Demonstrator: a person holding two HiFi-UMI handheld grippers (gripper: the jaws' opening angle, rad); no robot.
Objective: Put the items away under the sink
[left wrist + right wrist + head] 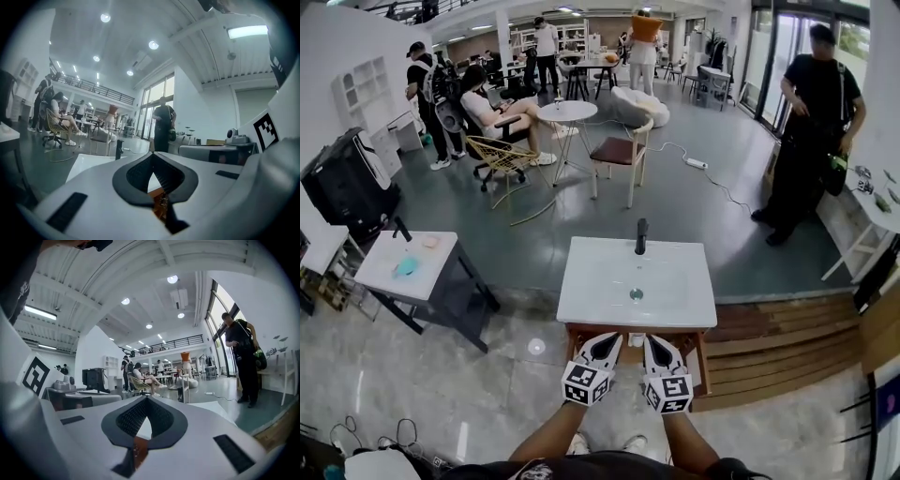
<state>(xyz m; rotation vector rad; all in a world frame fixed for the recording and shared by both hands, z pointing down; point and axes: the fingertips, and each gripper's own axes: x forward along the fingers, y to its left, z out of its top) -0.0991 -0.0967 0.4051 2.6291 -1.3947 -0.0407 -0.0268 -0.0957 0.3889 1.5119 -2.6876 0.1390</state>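
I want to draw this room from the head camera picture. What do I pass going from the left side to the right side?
small white table → yellow wire chair → white sink → person in black

You hold two grippers: left gripper (607,345) and right gripper (657,345). Before you are two sinks, near (581,300) and left (380,272), each with one faucet (641,236). Beyond them are two chairs (619,150), one round table (567,111) and one person in black (814,112).
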